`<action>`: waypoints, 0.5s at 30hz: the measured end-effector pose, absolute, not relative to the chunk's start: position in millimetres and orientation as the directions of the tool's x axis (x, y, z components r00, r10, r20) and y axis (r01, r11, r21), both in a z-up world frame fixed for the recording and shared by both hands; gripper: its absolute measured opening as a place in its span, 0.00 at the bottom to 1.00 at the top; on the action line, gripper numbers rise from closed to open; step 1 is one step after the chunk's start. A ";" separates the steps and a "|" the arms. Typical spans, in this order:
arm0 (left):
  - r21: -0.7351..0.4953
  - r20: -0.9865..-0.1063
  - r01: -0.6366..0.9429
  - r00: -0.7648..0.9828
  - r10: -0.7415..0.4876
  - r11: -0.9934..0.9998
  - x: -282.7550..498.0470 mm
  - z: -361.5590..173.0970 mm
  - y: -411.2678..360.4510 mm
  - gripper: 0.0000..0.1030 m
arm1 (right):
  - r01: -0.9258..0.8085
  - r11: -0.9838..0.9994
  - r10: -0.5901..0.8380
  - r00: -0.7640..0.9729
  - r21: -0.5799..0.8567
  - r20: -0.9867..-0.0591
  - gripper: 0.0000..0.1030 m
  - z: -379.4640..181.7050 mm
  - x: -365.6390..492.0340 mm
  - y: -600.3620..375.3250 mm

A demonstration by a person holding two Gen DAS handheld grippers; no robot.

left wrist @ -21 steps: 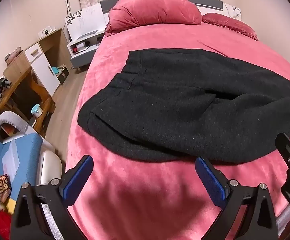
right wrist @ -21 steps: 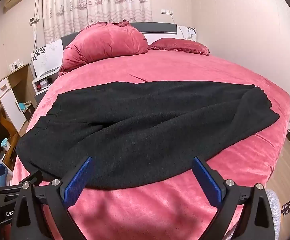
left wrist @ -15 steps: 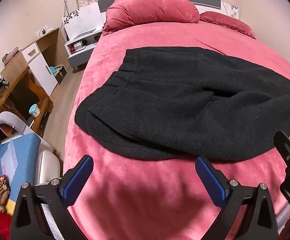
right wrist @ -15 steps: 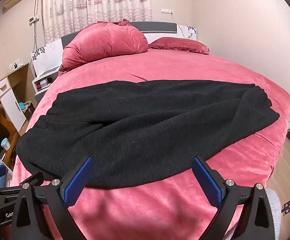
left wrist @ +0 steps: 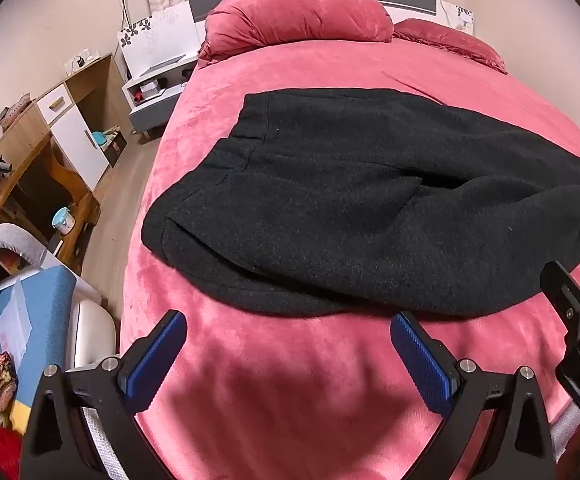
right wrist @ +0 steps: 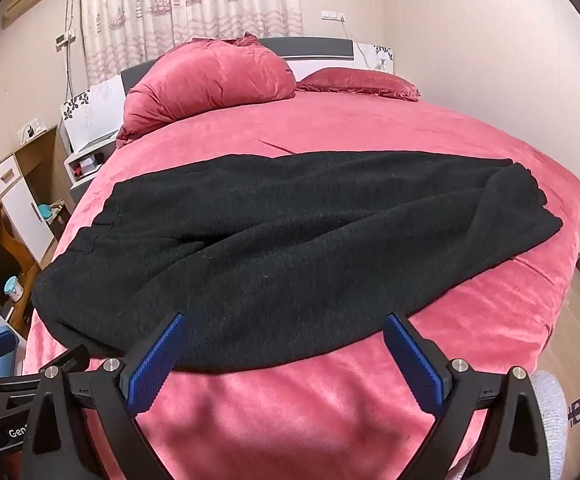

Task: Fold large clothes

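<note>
A large black woolly garment (left wrist: 350, 208) lies spread lengthwise across the red bed (left wrist: 290, 380), folded over on itself; it also shows in the right wrist view (right wrist: 290, 248). My left gripper (left wrist: 286, 356) is open and empty, hovering over the bed's near edge just short of the garment's hem. My right gripper (right wrist: 284, 360) is open and empty, its blue pads (right wrist: 154, 360) at the garment's near edge. The right gripper's body shows at the right edge of the left wrist view (left wrist: 578, 328).
Two red pillows (right wrist: 210, 80) lie at the headboard. A white nightstand (left wrist: 154, 80), a wooden desk with a cabinet (left wrist: 50, 148) and a chair with blue cushions (left wrist: 18, 312) stand left of the bed. A wood floor strip (left wrist: 110, 208) runs beside it.
Both grippers have moved slightly forward toward the garment's near edge. The garment has not moved and both jaws stay open.
</note>
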State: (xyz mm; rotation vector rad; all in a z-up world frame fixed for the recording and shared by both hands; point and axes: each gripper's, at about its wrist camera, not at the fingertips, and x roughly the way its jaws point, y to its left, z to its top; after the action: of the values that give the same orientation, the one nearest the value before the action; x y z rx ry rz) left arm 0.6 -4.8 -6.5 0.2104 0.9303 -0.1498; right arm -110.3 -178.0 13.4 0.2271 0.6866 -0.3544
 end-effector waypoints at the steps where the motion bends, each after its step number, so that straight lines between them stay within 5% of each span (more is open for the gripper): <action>1: 0.115 -0.808 0.217 0.588 -0.036 0.969 0.7 -6.7 -5.1 1.00 | 0.391 0.916 -0.238 0.719 0.096 -0.653 0.98 12.9 -110.8 -178.8; 15: 0.102 -0.818 0.212 0.574 -0.040 0.972 4.7 -8.8 -0.5 1.00 | 0.383 0.919 -0.224 0.710 0.099 -0.668 0.98 7.7 -108.7 -178.1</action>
State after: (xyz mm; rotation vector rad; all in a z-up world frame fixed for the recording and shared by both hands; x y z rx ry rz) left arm 4.7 -0.5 -8.8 0.1972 0.9501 -0.1487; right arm -108.7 -178.1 7.7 0.2381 0.7059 -0.3401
